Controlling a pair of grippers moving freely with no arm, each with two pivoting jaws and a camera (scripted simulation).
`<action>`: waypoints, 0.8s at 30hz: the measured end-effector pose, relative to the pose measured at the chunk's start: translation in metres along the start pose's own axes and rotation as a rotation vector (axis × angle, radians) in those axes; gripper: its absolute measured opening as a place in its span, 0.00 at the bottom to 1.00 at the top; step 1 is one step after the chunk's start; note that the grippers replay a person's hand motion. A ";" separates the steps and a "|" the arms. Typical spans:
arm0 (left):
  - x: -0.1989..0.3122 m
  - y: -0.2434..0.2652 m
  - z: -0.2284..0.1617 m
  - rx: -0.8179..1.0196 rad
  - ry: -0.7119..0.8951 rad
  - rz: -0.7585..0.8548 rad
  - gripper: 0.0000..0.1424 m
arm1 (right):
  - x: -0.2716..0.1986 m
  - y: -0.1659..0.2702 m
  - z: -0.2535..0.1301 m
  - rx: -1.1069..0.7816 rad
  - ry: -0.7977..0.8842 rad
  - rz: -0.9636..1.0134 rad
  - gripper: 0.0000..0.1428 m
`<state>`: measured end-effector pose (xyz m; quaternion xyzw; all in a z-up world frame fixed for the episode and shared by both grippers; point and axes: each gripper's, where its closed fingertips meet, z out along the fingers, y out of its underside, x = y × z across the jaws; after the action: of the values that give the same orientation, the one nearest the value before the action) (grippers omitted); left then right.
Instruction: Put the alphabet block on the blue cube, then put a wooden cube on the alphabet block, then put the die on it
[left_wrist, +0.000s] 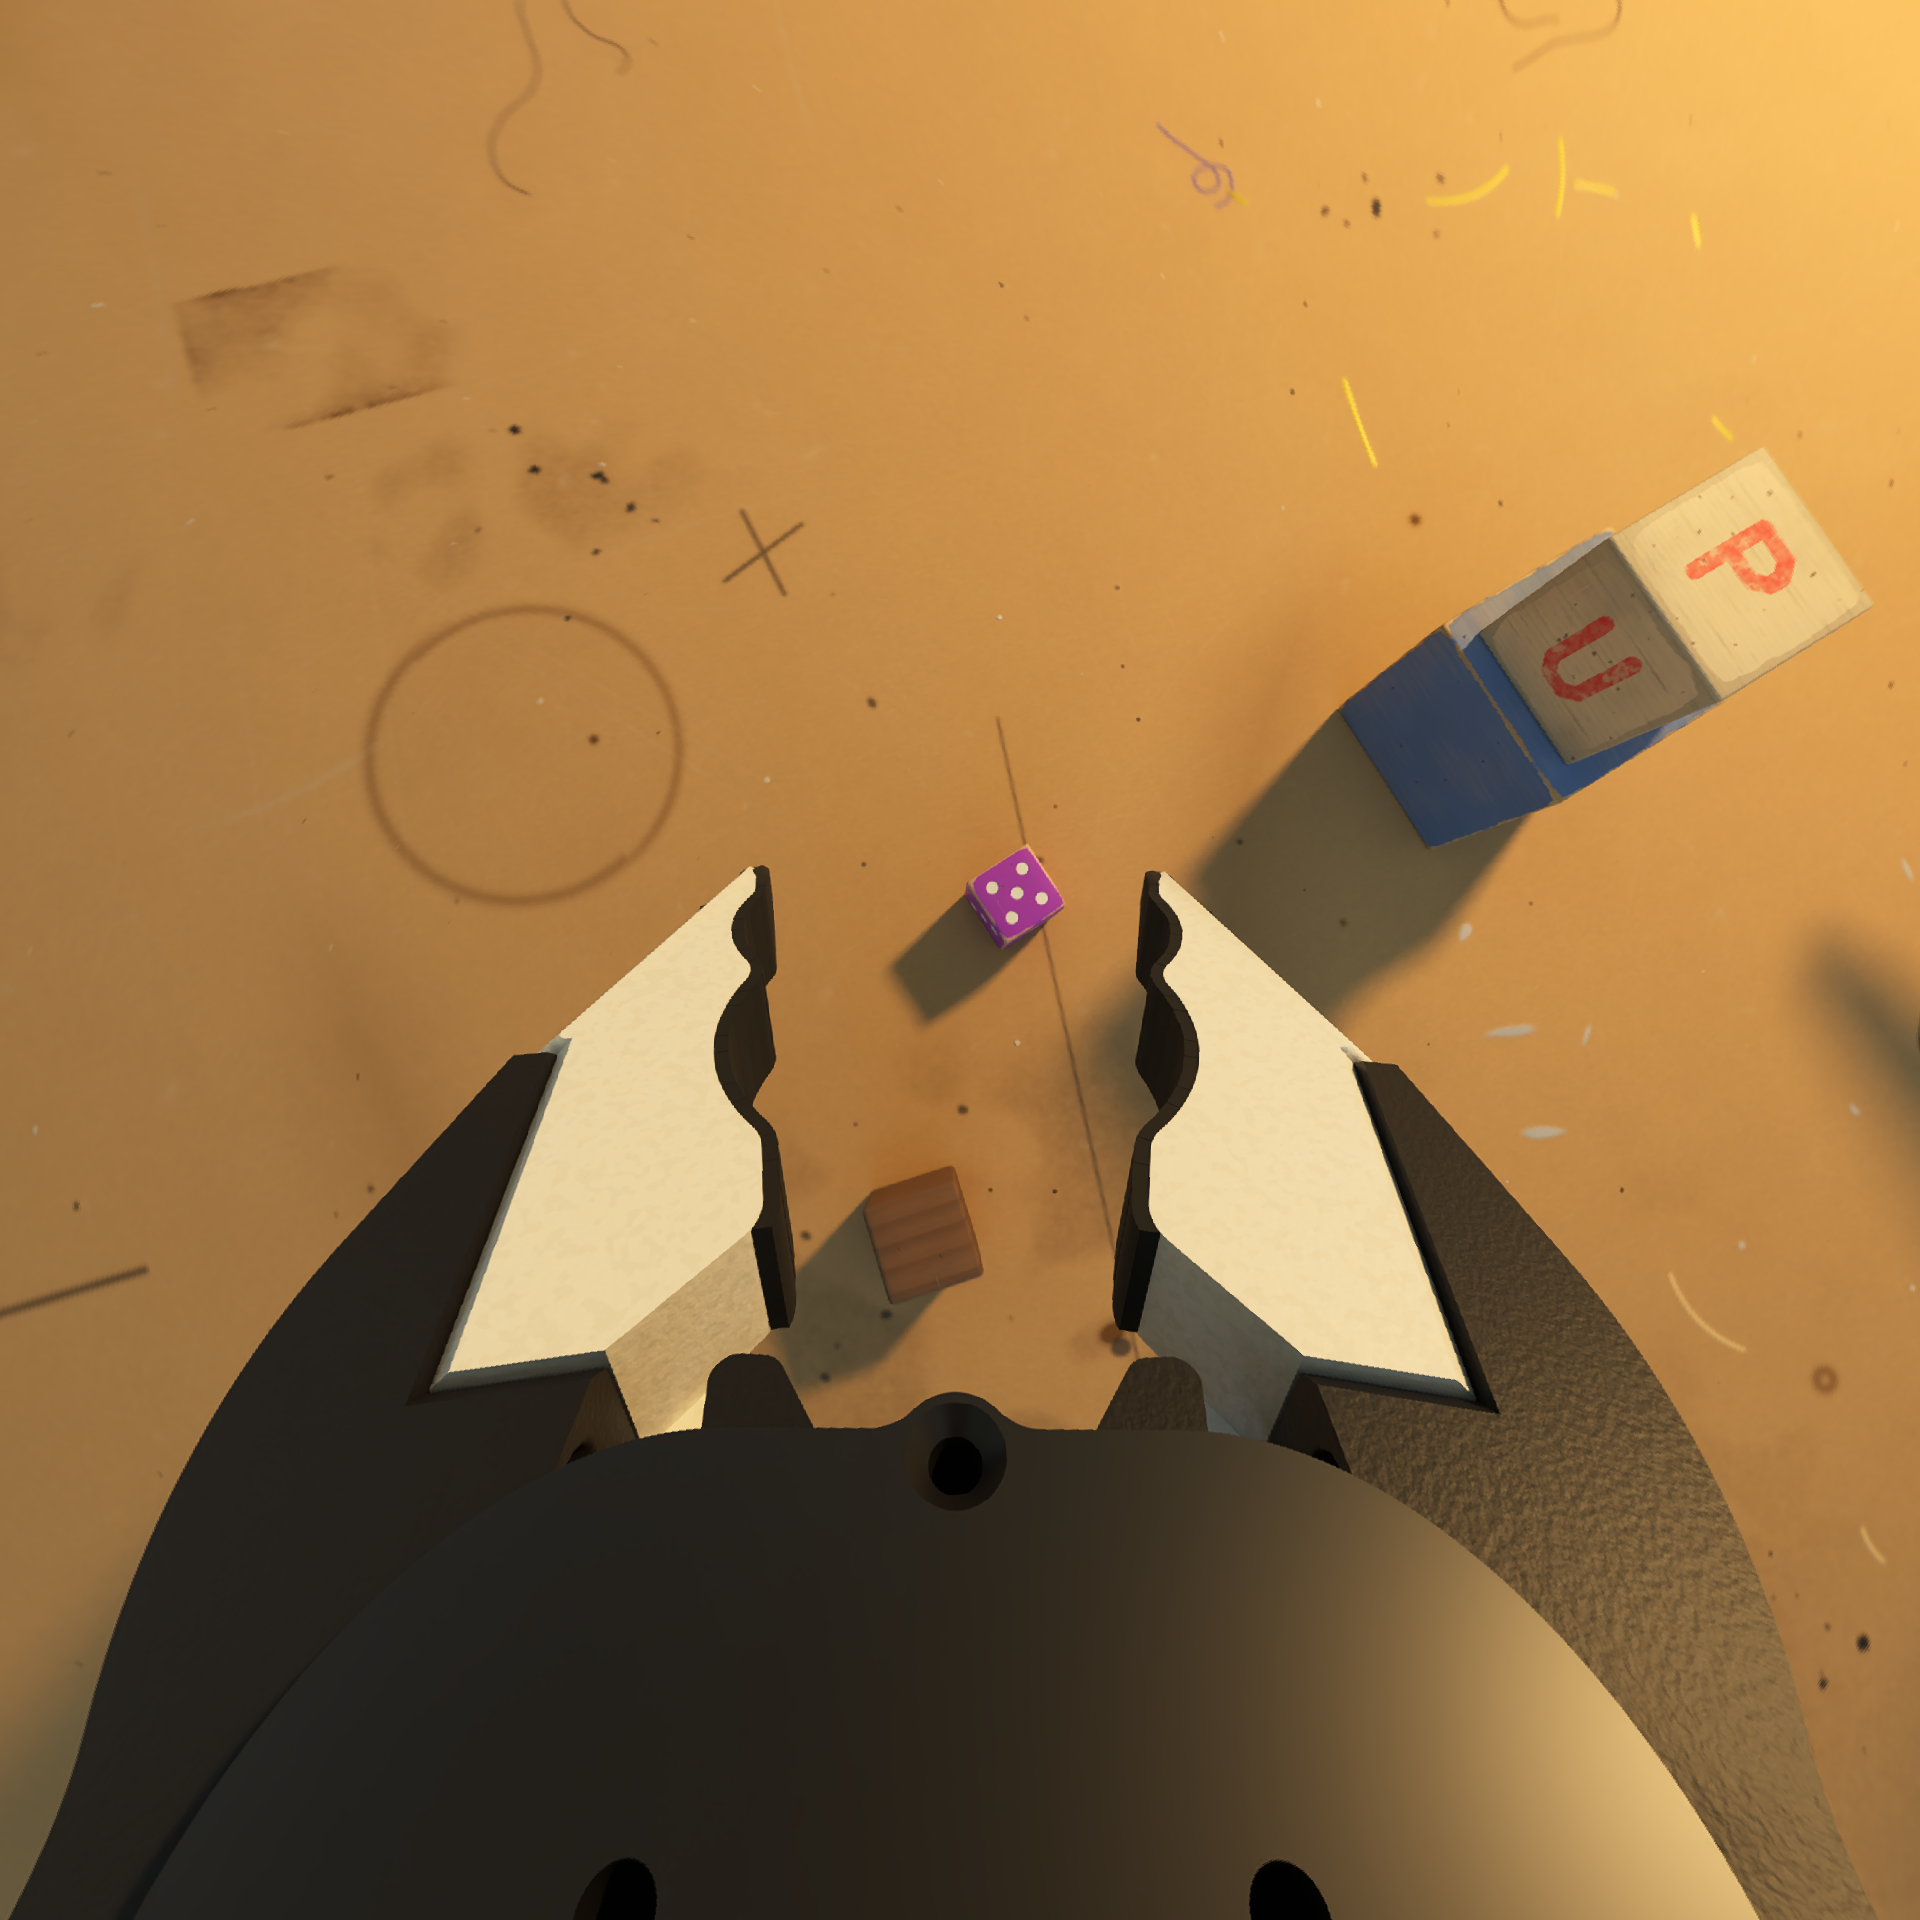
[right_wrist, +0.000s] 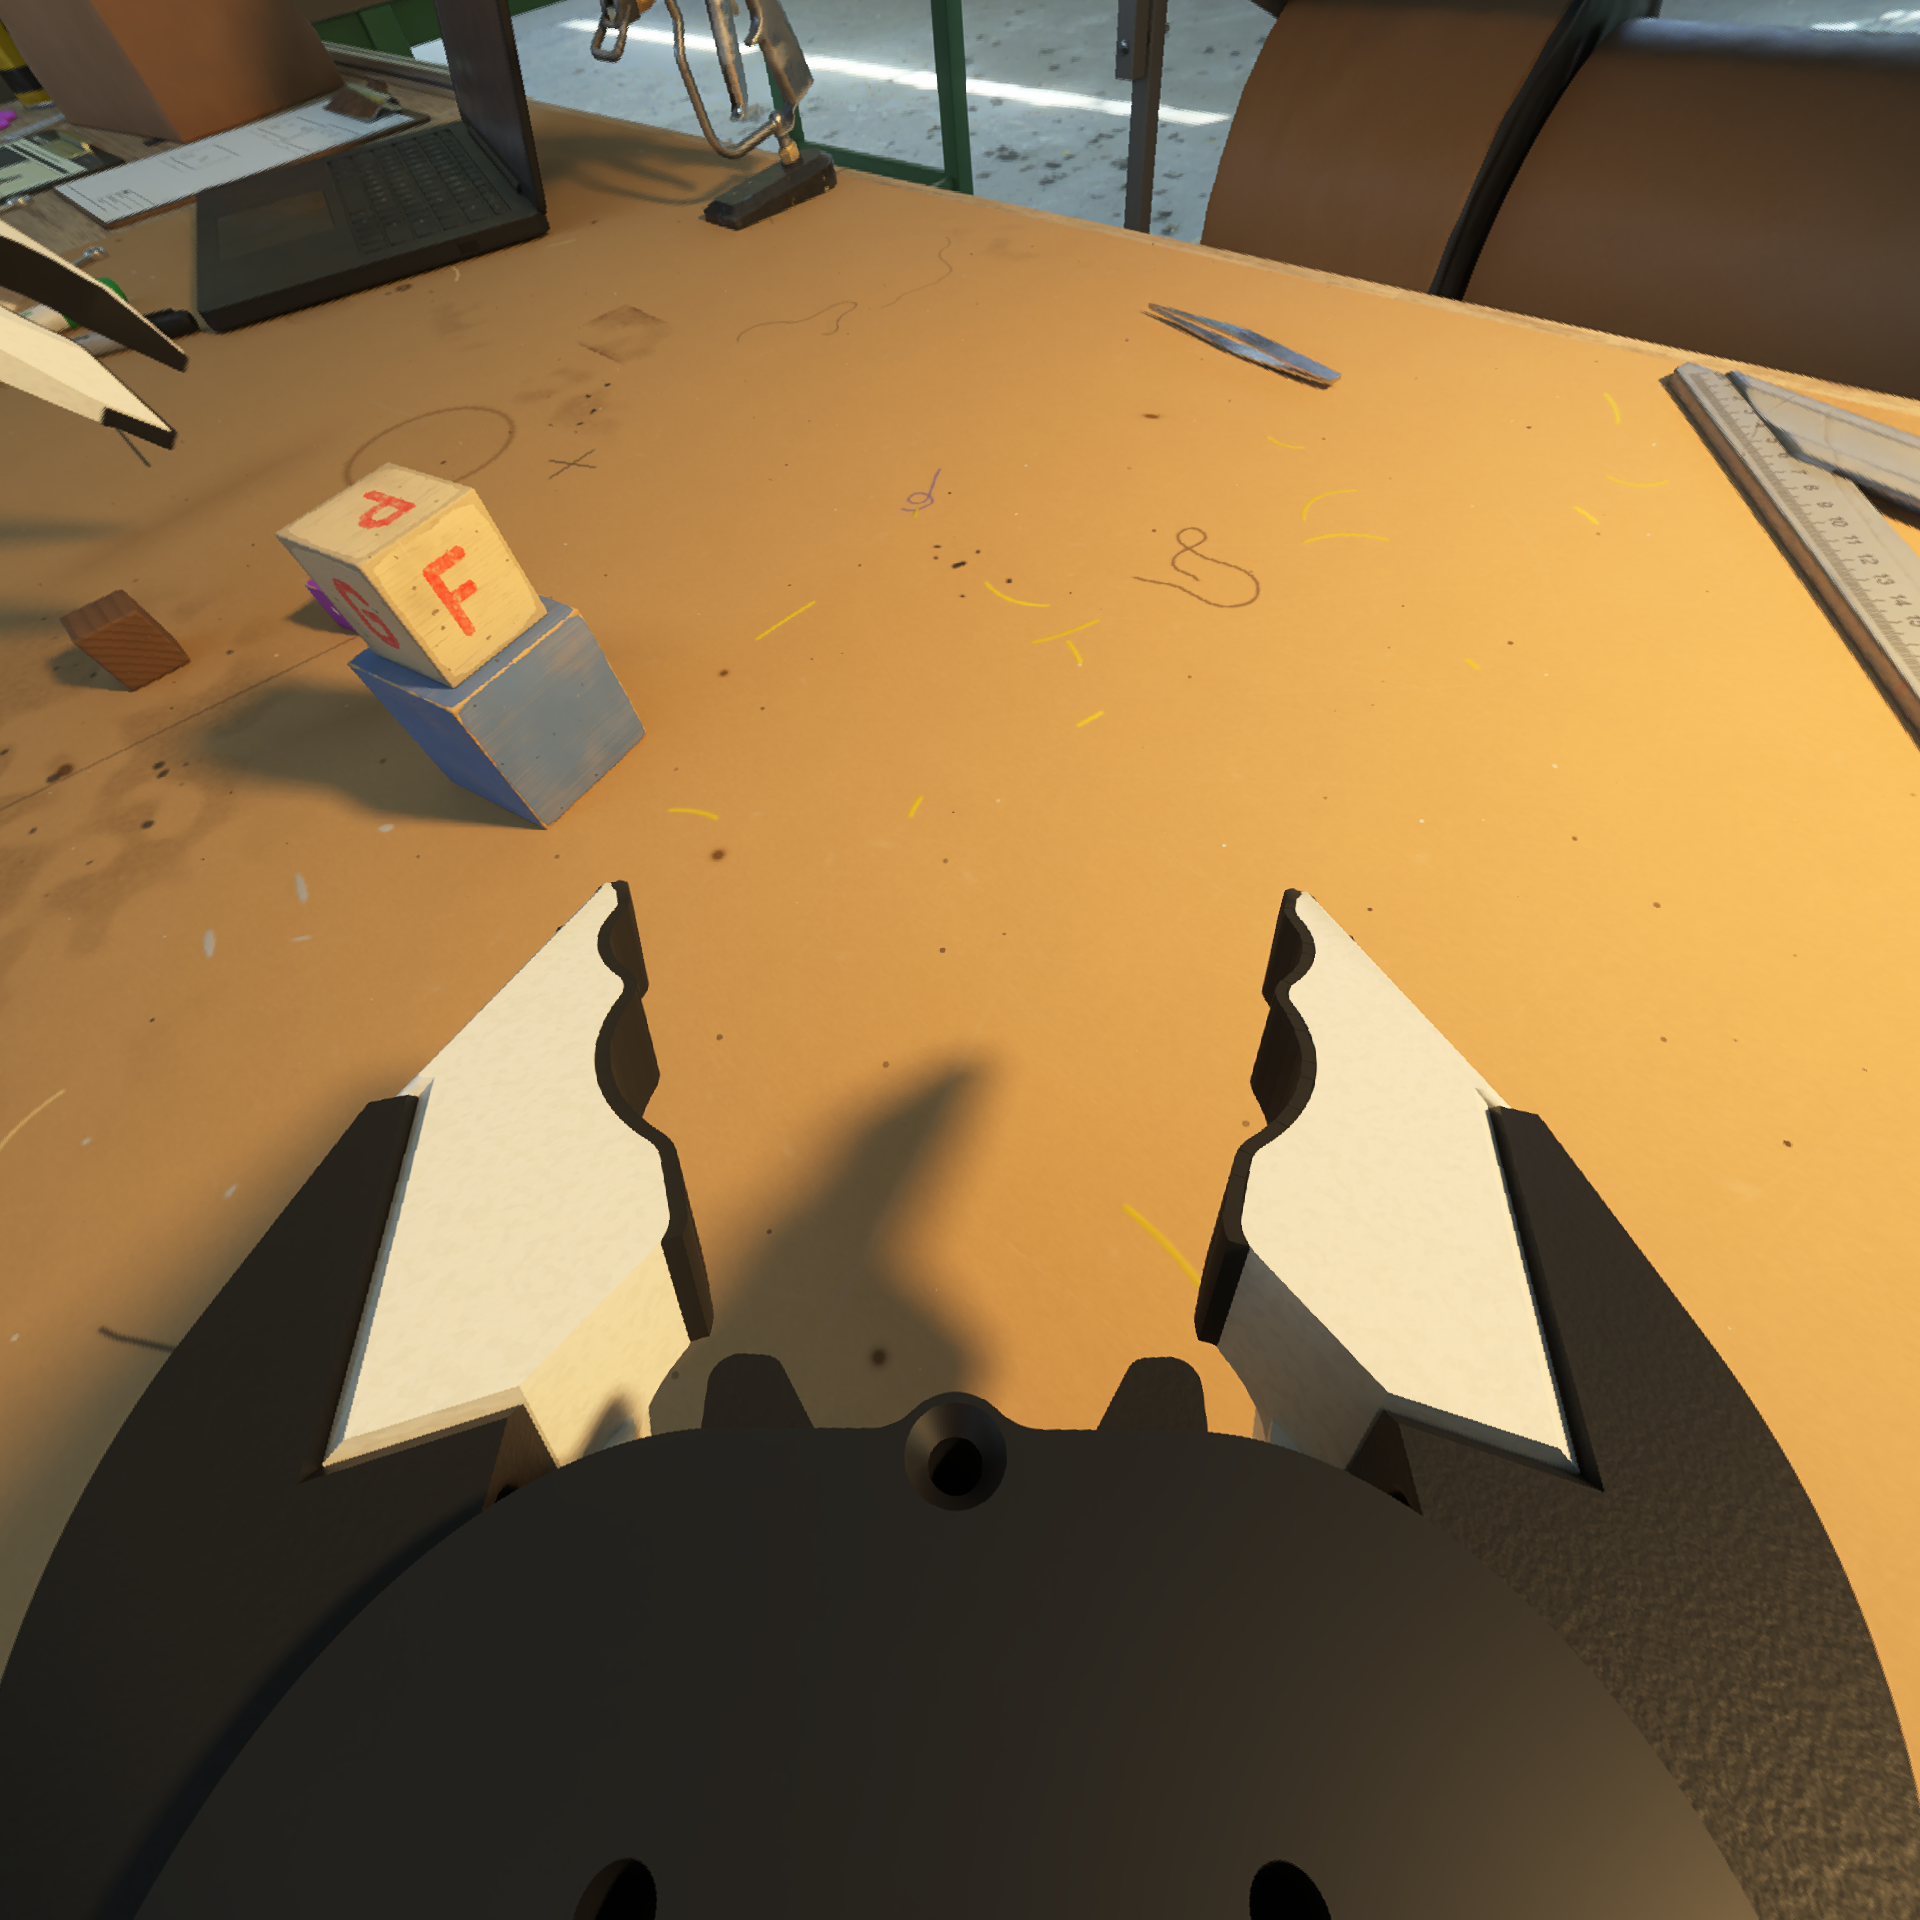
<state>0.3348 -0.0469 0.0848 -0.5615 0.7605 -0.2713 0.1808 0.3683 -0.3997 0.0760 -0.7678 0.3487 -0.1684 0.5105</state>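
The alphabet block (right_wrist: 416, 571) already sits on the blue cube (right_wrist: 520, 727), so the wooden cube (left_wrist: 923, 1233) looks like the next thing to move; in the left wrist view it lies flat on the counter (left_wrist: 935, 416) low between the fingers, toward 6 o'clock from the purple die (left_wrist: 1014, 896), with the stack well apart at about 2 o'clock. It is small, rigid and probably light, with grooved brown faces that should give the pads some bite, so a pinch across two opposite side faces near mid-height seems the sound hold; it will not crush, but a grip on its corners could twist it out. The die is smaller still, hard and smooth, and would likely need a centred pinch on flat faces. The alphabet block rests skewed on the blue cube, its corners turned off the cube's edges, so its top is a modest landing place and a firm push could slide it. The left gripper (left_wrist: 956, 883) hangs above the counter with its fingers spread moderately, holding and touching nothing, the gap wider than either small piece. The right gripper (right_wrist: 956, 894) hovers over bare counter, its fingers spread wide and empty, with the stack far off at about 10 o'clock
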 end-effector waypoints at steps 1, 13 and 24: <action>-0.001 0.002 -0.004 0.024 -0.014 -0.017 0.50 | 0.000 0.000 0.000 -0.001 0.000 0.001 0.83; 0.004 0.053 -0.038 0.328 -0.199 -0.185 0.51 | -0.003 0.001 0.002 -0.003 -0.013 0.003 0.83; -0.005 0.100 -0.012 0.218 -0.272 -0.223 0.51 | -0.004 0.000 0.001 -0.001 -0.015 0.005 0.83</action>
<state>0.2532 -0.0173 0.0326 -0.6507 0.6286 -0.2921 0.3102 0.3659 -0.3962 0.0761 -0.7685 0.3468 -0.1613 0.5130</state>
